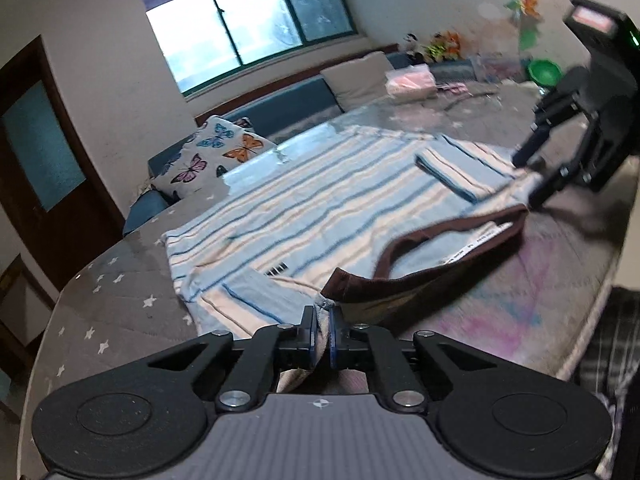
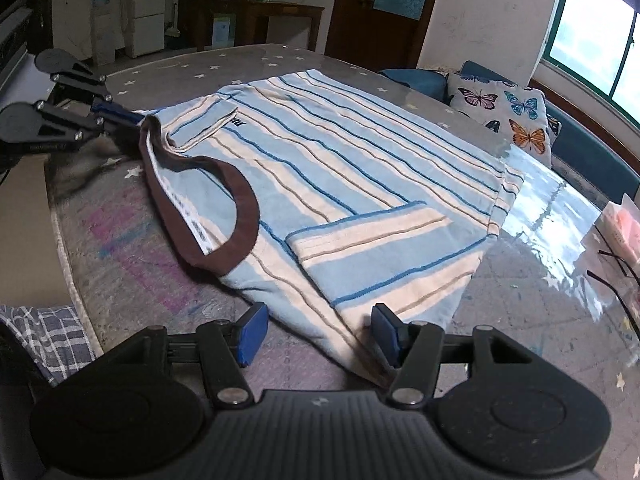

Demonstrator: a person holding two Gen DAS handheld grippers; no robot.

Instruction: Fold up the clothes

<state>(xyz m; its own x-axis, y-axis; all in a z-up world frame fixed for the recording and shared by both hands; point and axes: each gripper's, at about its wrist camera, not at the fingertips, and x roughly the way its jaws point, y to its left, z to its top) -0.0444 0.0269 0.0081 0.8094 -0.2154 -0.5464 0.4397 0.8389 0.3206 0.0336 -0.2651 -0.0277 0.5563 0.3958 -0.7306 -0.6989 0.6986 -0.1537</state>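
A striped T-shirt (image 2: 352, 168) in pale blue, cream and dark blue, with a brown collar (image 2: 240, 208), is spread flat on a grey star-printed table cover (image 1: 120, 304), both sleeves folded in over the body. A green bowl (image 1: 543, 72) is seen far beyond the tongs at the table's back edge; its contents cannot be made out. The left gripper (image 1: 323, 334) is clamped on the shirt's shoulder edge just beside the collar, its blue pads (image 1: 309, 330) pressed together with a pinch of fabric between them, and is pointed slightly downward across the garment. At the opposite shoulder the right gripper (image 2: 316, 334) is angled more steeply down, its blue pads (image 2: 250, 334) held apart with the shoulder corner of the shirt lying between them, the right-hand pad seemingly touching the cloth, the other clear of it. A butterfly cushion (image 2: 504, 108) is propped on a blue sofa (image 1: 280, 108) beyond the far hem.
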